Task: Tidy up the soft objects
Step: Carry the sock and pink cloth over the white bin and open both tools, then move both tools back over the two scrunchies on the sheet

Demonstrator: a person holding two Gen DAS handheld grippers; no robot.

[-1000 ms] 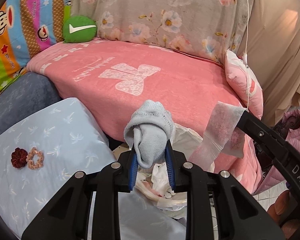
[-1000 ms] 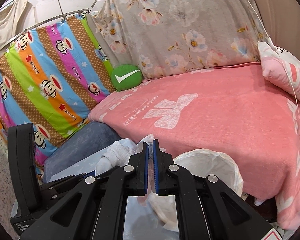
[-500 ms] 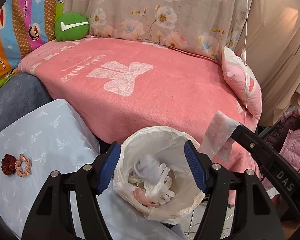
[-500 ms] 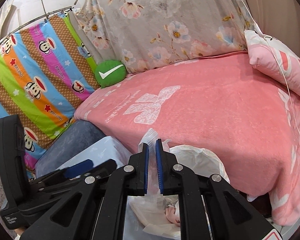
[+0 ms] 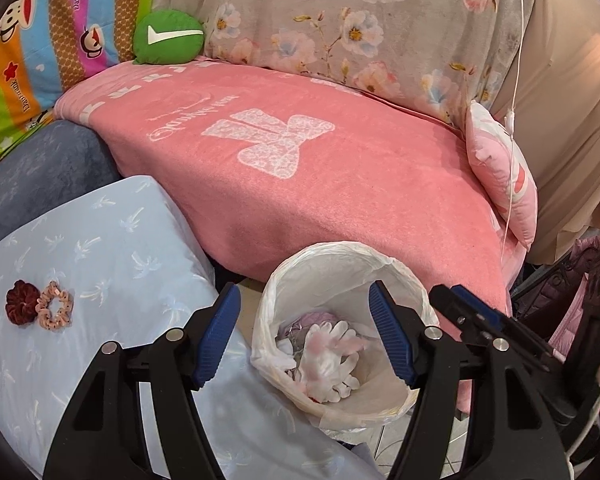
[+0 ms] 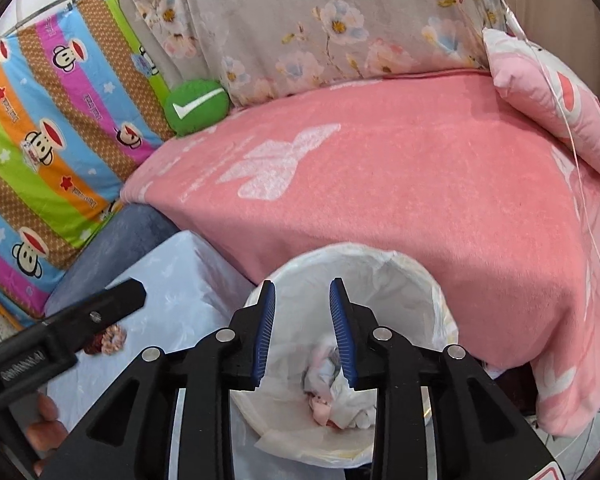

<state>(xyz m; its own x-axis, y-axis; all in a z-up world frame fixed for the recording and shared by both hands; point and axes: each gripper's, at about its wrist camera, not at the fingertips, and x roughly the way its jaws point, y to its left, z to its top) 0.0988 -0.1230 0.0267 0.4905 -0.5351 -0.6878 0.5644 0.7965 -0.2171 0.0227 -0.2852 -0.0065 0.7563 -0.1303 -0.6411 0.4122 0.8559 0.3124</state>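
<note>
Both units hover over the lined bin at lower centre of each frame. Left hand-held gripper: jaws spread wide, nothing between them. Right hand-held gripper: jaws parted to a moderate gap, also empty. Soft items, a white glove among them, lie loose in the bottom of the bin. Judged step: between deposits, with more pieces left to collect. Two scrunchies, one dark red and one pale spotted, sit touching on the light blue cushion at lower left, well apart from the bin; likely the next targets. The next move calls for swinging a unit left, lowering over one scrunchie and pinching its rim (thin fabric, easy to miss). Writing: the striped monkey-print cloth at upper left reads "Paul Frank"; script on the pink blanket is not legible; the green cushion bears a white tick.
</note>
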